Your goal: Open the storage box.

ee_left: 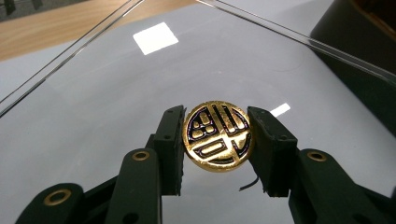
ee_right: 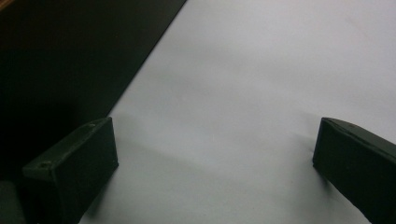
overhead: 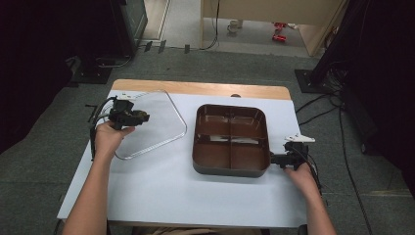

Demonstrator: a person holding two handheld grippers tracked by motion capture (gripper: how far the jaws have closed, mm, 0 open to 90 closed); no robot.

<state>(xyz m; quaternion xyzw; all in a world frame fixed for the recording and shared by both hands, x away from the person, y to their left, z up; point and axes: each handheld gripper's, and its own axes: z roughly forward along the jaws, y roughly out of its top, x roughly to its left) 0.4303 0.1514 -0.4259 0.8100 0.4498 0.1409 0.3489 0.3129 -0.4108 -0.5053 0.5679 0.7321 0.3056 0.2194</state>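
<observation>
A person at a white-topped table [overhead: 161,191] works two hand-held grippers around a brown four-compartment tray [overhead: 230,139] and its clear lid [overhead: 156,122]. The left gripper [overhead: 138,117] sits over the lid, which lies flat near the table's left edge, toward the far left corner and just beside the tray. In the left gripper view, that gripper [ee_left: 217,142] has its two black jaws clenched on the lid's round gold knob [ee_left: 218,136], a disc embossed with a dark ornamental pattern, one jaw against each side of it. The tray stands at the middle of the table, its compartments open to the camera. The right gripper [overhead: 275,158] rests at the tray's near right corner, close to the table's right edge; in the right gripper view its jaws are spread wide and released, holding nothing, with the tray's dark wall [ee_right: 70,60] alongside.
</observation>
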